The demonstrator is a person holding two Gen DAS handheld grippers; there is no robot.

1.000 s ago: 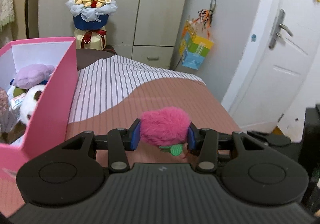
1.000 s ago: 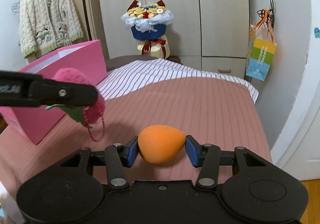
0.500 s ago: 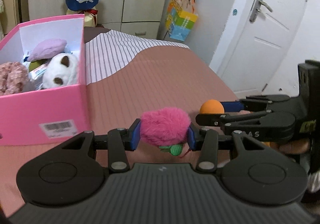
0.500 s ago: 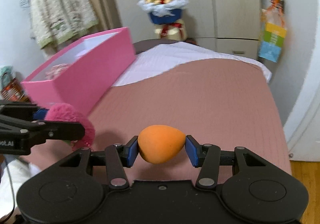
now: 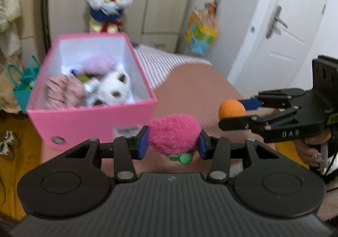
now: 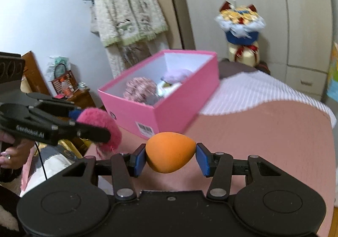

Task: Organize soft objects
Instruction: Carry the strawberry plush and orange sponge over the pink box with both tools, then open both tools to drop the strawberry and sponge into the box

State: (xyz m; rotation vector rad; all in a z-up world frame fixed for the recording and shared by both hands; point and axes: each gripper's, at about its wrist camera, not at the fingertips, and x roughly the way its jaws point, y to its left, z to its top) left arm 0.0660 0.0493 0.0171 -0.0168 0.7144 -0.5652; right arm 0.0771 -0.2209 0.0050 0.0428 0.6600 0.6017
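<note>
**A:** What is each claw carrying?

**B:** The left gripper [image 5: 172,145] is clenched on a pink pompom [image 5: 174,133], held in the air just short of the near wall of the pink box [image 5: 93,119]. The right gripper [image 6: 170,158] is clenched on an orange sponge egg [image 6: 170,149], also held in the air, above the brown bed cover [image 6: 274,131].

**A:** What has changed over the last second?

**B:** Both views have swung toward the box. A second ago the left camera saw only one side wall of it; now it looks down into the open top, where a white plush [image 5: 115,87], a lilac plush [image 5: 99,64] and a pink knitted ball [image 5: 63,91] lie. The two claws have also drawn together, side by side. Judged from this, the carry is nearly over and release into the box comes next.

**A:** Where are the edges, and how much room is there?

**B:** The near rim must be cleared before either claw opens. The box is partly filled, with white floor showing at its far end. It stands near the bed's left edge, the wooden floor [image 5: 14,152] below. The claws are near enough that going in one after the other looks safer.
</note>
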